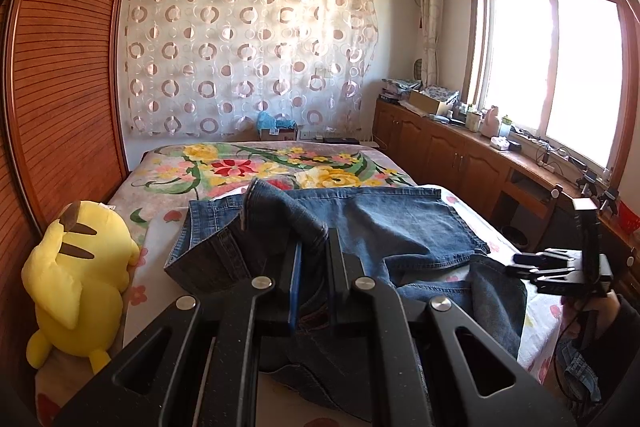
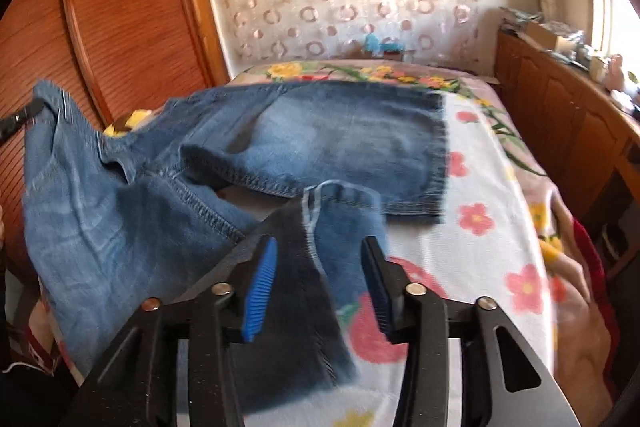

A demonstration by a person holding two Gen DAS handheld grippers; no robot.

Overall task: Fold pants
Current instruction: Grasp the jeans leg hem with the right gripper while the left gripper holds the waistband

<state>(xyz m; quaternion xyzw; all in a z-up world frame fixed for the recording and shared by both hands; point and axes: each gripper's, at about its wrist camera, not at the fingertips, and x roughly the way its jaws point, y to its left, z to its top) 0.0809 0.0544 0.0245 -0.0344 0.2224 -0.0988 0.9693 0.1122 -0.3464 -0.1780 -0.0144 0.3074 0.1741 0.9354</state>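
Blue jeans (image 1: 400,223) lie partly spread on a floral bed cover (image 1: 240,167). My left gripper (image 1: 316,241) is shut on a bunched fold of denim near the waistband and holds it up off the bed. In the right wrist view the jeans (image 2: 320,131) hang from the left gripper (image 2: 16,123) at the far left, with one leg flat across the bed cover (image 2: 480,227). My right gripper (image 2: 320,247) stands open. A loose leg end lies between its blue pads (image 2: 260,291), which do not press on it. That gripper (image 1: 524,267) also shows at the bed's right side.
A yellow plush toy (image 1: 76,267) sits at the bed's left edge beside a wooden wardrobe (image 1: 60,67). Low wooden cabinets (image 1: 460,147) with clutter on top run along the right wall under a window. A person's hand (image 1: 592,311) holds the right gripper.
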